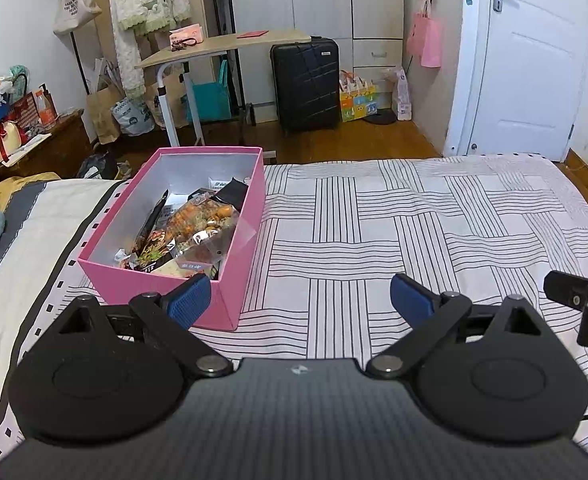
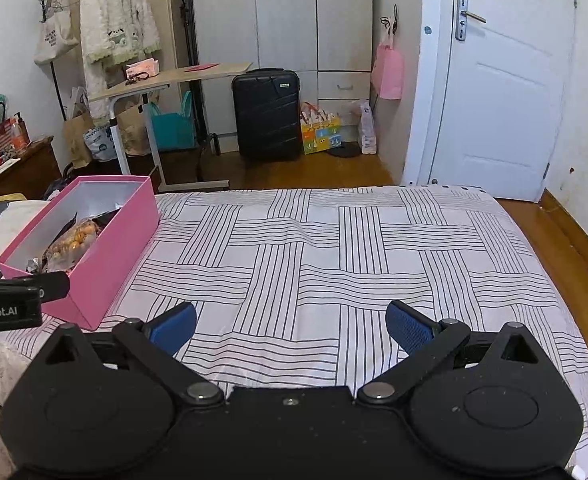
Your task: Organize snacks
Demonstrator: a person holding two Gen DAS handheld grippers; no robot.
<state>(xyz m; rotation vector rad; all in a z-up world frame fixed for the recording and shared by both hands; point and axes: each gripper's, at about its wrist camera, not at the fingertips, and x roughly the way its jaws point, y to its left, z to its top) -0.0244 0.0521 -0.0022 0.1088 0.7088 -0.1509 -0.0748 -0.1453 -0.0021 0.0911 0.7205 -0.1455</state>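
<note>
An open pink box (image 1: pixel 238 248) sits on the bed at the left and holds several snack packets (image 1: pixel 198 228), among them a clear bag of orange snacks. It also shows in the right wrist view (image 2: pixel 106 256). My left gripper (image 1: pixel 299 300) is open and empty, its left blue pad just in front of the box's near corner. My right gripper (image 2: pixel 290 326) is open and empty above bare striped bedding, to the right of the box. Part of the right gripper shows at the left wrist view's right edge (image 1: pixel 581 300).
The bed has a striped sheet (image 2: pixel 333 260). Beyond its far edge are wooden floor, a black suitcase (image 1: pixel 305 84), a rolling side table (image 1: pixel 222 46), bags, a wardrobe and a white door (image 1: pixel 525 60). A cluttered nightstand (image 1: pixel 34 140) is at the far left.
</note>
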